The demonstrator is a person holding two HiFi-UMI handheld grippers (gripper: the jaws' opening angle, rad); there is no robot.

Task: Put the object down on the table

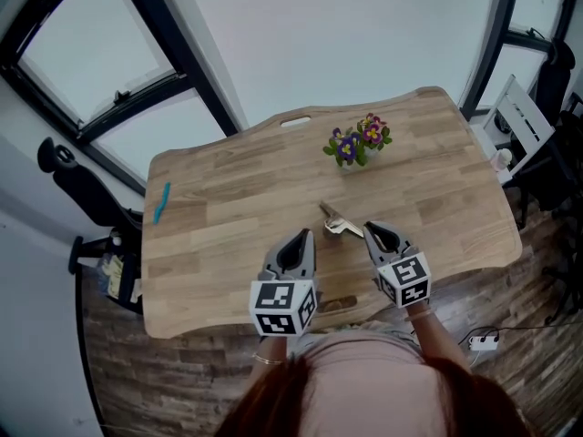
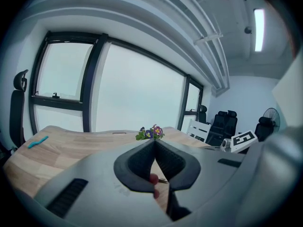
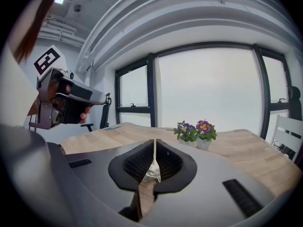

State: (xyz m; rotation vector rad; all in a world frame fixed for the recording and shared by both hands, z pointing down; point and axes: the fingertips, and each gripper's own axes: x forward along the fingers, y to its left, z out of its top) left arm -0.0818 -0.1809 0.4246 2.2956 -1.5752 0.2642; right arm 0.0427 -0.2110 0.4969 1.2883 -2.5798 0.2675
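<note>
A small silvery metal object (image 1: pixel 335 223) sticks out from the tip of my right gripper (image 1: pixel 372 232) above the middle of the wooden table (image 1: pixel 228 198). In the right gripper view the jaws (image 3: pixel 155 145) stand almost together, with a crumpled silvery piece (image 3: pixel 152 173) pinched between the pads. My left gripper (image 1: pixel 303 238) hovers just to the left of it, over the table's near part. Its jaws (image 2: pixel 154 145) meet at the tips and hold nothing. Something small and reddish shows low behind them; what it is I cannot tell.
A small pot of purple and pink flowers (image 1: pixel 357 144) stands past the grippers, toward the far edge. A blue stick-like item (image 1: pixel 161 201) lies at the table's left end. A black chair (image 1: pixel 82 189) stands left of the table, a white chair (image 1: pixel 524 121) to the right.
</note>
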